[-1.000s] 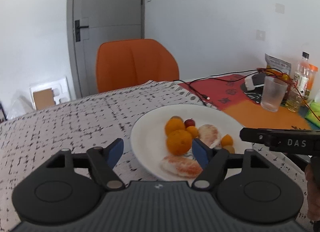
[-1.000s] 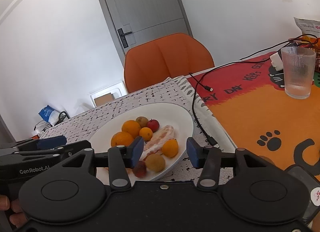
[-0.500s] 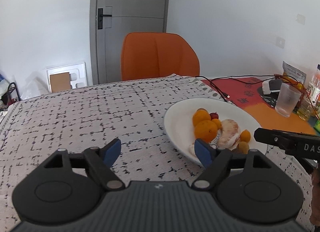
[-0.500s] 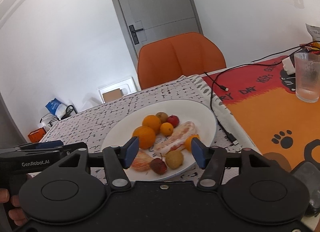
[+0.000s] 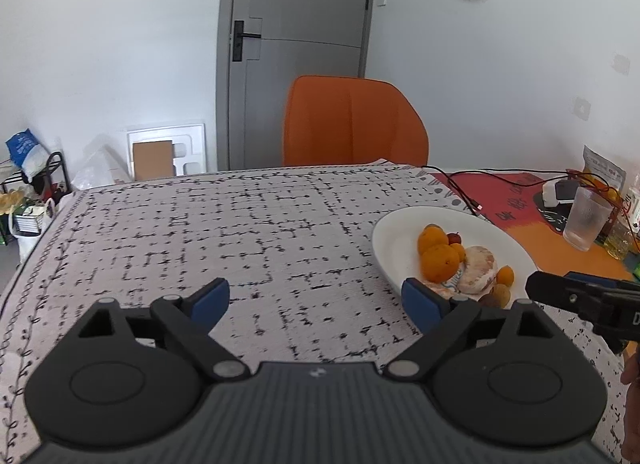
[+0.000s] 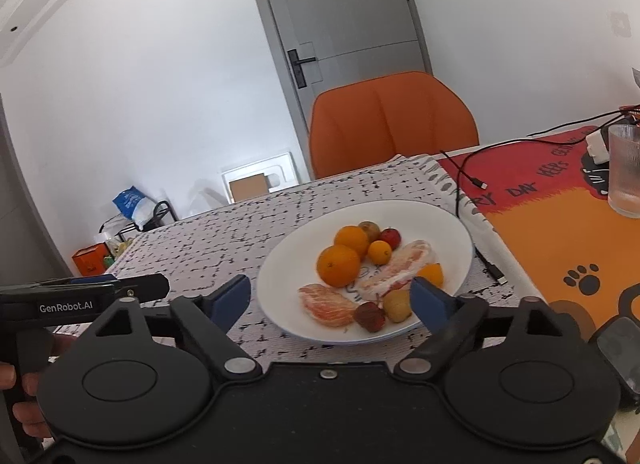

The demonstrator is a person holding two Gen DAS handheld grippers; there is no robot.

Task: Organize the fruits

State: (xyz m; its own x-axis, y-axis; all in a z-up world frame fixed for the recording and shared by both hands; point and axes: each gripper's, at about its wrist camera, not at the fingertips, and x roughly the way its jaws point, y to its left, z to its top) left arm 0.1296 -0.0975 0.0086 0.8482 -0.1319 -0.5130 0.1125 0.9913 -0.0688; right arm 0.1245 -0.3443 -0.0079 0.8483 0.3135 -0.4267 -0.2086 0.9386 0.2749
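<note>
A white plate (image 6: 448, 224) holds several fruits: two oranges (image 6: 338, 266), small kumquats (image 6: 379, 252), a red fruit (image 6: 390, 237), peeled pomelo pieces (image 6: 327, 303) and a lychee (image 6: 369, 316). My right gripper (image 6: 331, 300) is open and empty, just in front of the plate's near rim. The plate also shows in the left wrist view (image 5: 394, 232), at the right. My left gripper (image 5: 316, 300) is open and empty over the patterned tablecloth, left of the plate.
An orange chair (image 5: 354, 122) stands at the table's far side. A black cable (image 6: 466, 180) runs past the plate's right side. A glass (image 6: 625, 170) stands on the orange and red mat (image 6: 560, 232) at the right. A phone (image 6: 620, 348) lies near the front right.
Both grippers have pulled back from the plate and opened wider. The left one has swung left, so the plate now sits at the right of its view.
</note>
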